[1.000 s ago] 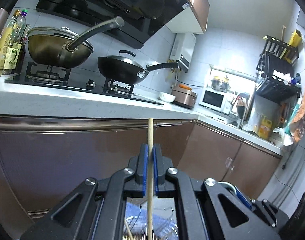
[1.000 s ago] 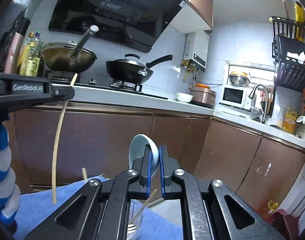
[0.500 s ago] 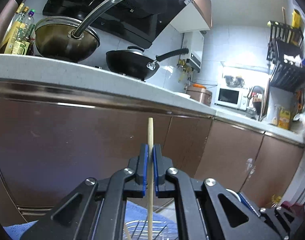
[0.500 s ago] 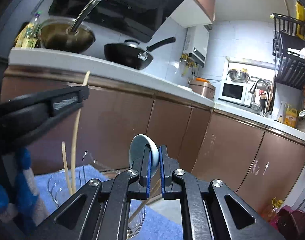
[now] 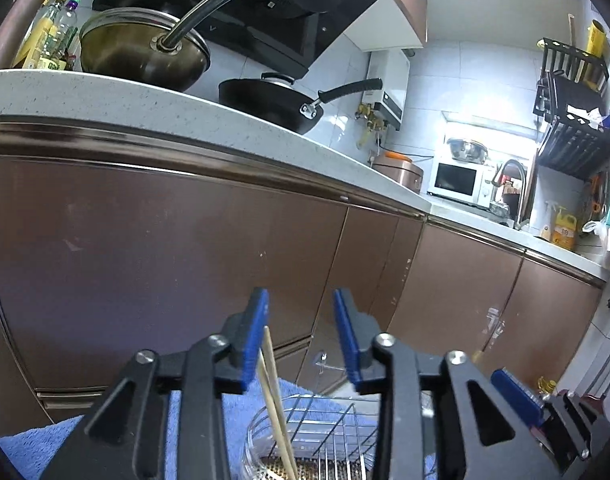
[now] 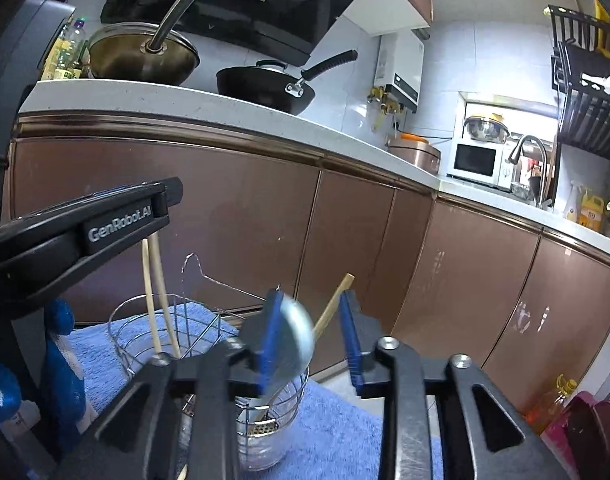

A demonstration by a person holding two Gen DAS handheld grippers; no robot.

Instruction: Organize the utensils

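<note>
We are viewing a wire caddy (image 6: 209, 320) on a blue towel (image 6: 337, 420). Left tongs (image 5: 301, 336), just opening, are flanking chopsticks (image 5: 275, 392) leaning inside; right tongs (image 6: 311, 332), just opening, are loosely framing a spoon (image 6: 295, 338).

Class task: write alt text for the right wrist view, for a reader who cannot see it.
The right gripper, jaws apart, has a pale blue spoon between them above a wire utensil holder on a blue towel. Left, the left gripper hangs over two chopsticks standing in it.
</note>
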